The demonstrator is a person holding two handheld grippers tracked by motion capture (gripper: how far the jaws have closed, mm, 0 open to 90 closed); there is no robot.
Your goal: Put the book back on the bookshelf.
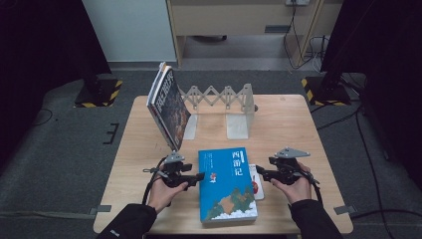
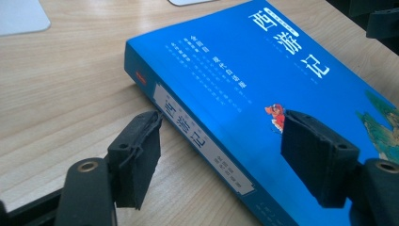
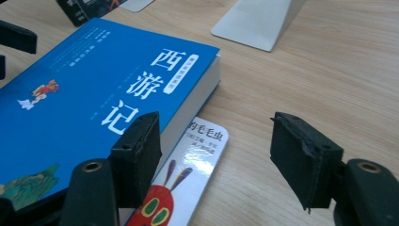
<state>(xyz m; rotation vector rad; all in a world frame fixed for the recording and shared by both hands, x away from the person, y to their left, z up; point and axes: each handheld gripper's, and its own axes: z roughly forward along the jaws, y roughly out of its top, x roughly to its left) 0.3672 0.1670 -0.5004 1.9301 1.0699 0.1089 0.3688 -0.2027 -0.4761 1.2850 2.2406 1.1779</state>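
Three books on the surface: blue book [image 1: 228, 184] flat near the front edge, thin picture book [image 1: 256, 181] tucked under its right side, dark book [image 1: 168, 107] leaning in the grey expanding rack [image 1: 224, 102] toward the back edge. Left gripper [image 1: 199, 177] at the blue book's spine, jaws wide, nothing gripped. Right gripper [image 1: 260, 173] over the picture book, jaws wide, holding nothing.

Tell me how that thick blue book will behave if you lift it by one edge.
The blue book looks thick, so probably heavy and fairly stiff. Its glossy cover may slip. The thin picture book tucked under its edge would likely shift.
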